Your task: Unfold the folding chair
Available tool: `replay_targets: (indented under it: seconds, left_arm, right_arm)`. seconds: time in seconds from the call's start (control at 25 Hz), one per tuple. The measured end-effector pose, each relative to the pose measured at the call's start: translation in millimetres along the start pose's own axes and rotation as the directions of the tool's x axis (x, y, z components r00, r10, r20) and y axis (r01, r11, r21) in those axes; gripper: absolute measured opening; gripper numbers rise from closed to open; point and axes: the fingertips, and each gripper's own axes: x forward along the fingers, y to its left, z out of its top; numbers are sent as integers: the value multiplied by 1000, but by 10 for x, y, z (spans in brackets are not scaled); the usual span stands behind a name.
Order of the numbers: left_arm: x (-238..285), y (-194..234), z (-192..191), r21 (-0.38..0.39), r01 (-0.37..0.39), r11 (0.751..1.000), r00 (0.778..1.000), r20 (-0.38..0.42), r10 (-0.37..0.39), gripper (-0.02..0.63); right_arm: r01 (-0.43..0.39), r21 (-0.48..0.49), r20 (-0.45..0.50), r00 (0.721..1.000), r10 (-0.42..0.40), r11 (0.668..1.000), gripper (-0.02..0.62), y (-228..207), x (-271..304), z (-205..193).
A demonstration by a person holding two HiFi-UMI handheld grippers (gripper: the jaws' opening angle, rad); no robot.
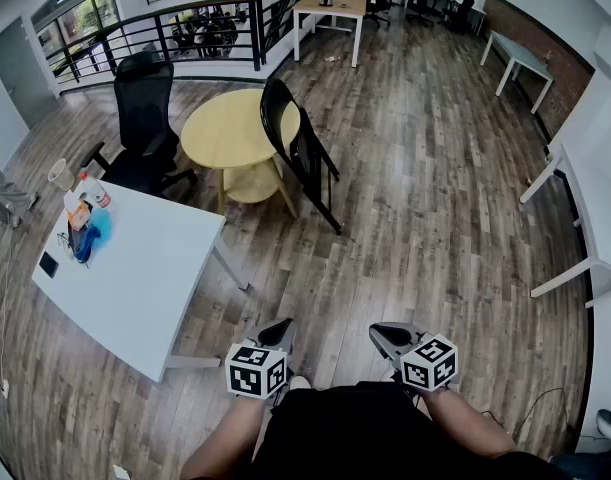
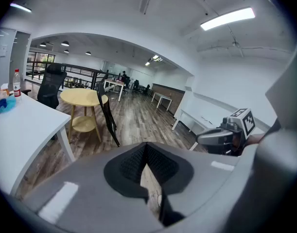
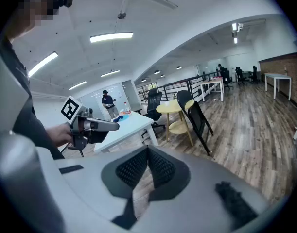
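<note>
Task not yet begun. The folding chair [image 1: 307, 163] is folded flat and leans on the round yellow bench [image 1: 225, 133], well apart from the person. Left hand-held gripper [image 1: 278, 330] and right hand-held gripper [image 1: 387, 334]: jaws closed, empty. All unfolding remains.

No readable text, label, brand, number or sign is found; only square black-and-white marker patterns are seen.

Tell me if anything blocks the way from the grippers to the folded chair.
Nothing visible does. Only bare wood floor lies between the left gripper, the right gripper and the folding chair, which leans against the round yellow table. The white table stands left of that path.
</note>
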Motion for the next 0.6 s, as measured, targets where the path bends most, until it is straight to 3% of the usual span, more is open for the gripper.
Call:
replay_targets:
  seconds: [0.6]
  left_arm:
    - [-312, 459, -261, -4, 28, 1000, 998, -54, -28, 8]
  right_arm:
    - [99, 48, 24, 995, -100, 994, 5, 319, 108, -65]
